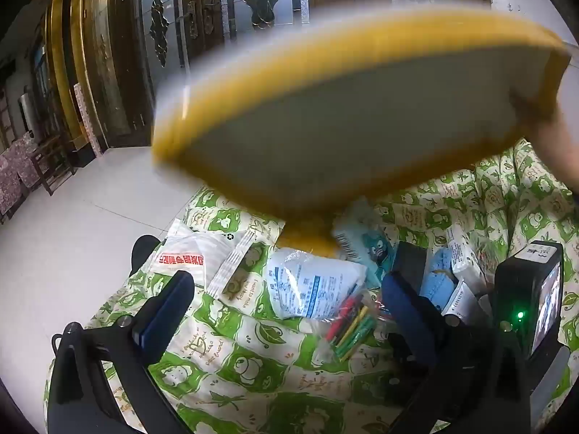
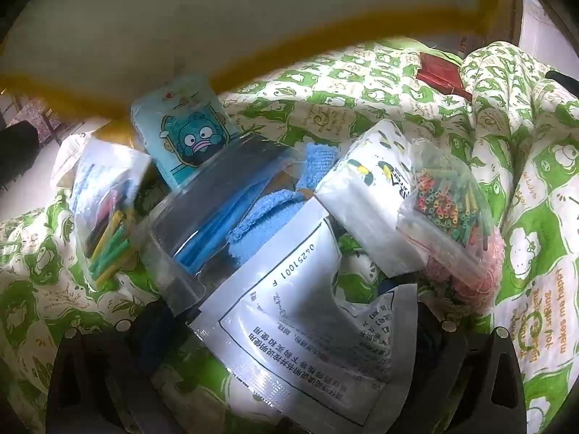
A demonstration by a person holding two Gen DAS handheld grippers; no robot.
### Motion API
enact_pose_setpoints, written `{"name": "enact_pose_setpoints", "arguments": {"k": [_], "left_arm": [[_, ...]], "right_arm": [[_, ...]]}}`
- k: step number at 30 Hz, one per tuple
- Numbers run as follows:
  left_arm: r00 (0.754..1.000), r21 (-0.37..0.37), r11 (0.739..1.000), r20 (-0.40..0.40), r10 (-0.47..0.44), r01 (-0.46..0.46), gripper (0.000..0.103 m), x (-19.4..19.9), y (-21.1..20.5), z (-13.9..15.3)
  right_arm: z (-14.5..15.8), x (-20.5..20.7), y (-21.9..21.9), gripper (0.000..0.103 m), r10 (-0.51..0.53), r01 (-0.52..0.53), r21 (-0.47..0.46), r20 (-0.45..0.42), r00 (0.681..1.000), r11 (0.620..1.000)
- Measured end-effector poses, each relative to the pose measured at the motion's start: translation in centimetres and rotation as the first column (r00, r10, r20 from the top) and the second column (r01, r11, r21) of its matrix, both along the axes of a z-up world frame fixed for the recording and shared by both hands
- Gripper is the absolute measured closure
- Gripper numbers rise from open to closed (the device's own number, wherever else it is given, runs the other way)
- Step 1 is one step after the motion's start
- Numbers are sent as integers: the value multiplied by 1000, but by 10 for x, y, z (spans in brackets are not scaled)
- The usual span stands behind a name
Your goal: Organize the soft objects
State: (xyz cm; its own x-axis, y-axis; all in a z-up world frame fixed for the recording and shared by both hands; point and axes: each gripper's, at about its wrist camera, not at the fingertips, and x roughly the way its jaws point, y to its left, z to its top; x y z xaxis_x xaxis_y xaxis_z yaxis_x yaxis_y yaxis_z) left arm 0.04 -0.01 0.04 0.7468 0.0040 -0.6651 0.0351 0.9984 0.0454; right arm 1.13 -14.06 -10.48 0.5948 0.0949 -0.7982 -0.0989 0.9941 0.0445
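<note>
A blurred yellow basket point(image 1: 343, 108) with a pale underside hangs tilted above the bed, and a hand point(image 1: 557, 152) grips its right end. In the right wrist view the basket point(image 2: 181, 18) fills the top. Soft packets lie heaped on the green-and-white quilt point(image 1: 253, 369): a blue cartoon tissue pack point(image 2: 188, 133), a blue cloth point(image 2: 267, 213), a bag of coloured sticks point(image 2: 108, 231) and a white foil pouch point(image 2: 307, 325). My left gripper point(image 1: 287, 282) is open above a white printed bag point(image 1: 311, 282). My right gripper point(image 2: 293, 318) is open, its fingers half hidden under the foil pouch.
A white lemon-print pack point(image 2: 369, 188), a bag of coloured tubes point(image 2: 448, 199) and a red pouch point(image 2: 441, 72) also lie on the quilt point(image 2: 524, 181). A white bag with red letters point(image 1: 188, 253) sits near the bed's edge. White floor and dark wooden doors lie beyond.
</note>
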Motion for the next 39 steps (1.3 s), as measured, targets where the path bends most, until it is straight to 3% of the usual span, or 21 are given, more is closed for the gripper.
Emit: {"name": "enact_pose_setpoints", "arguments": {"k": [14, 39], "left_arm": [[999, 0, 1000, -27, -17, 17, 0, 3, -2, -8], [999, -11, 999, -30, 43, -43, 0, 3, 7, -10]], "right_arm": [[0, 0, 0, 0, 0, 0, 0, 3, 1000, 1000], [-1, 0, 0, 0, 2, -2, 0, 3, 1000, 1000]]}}
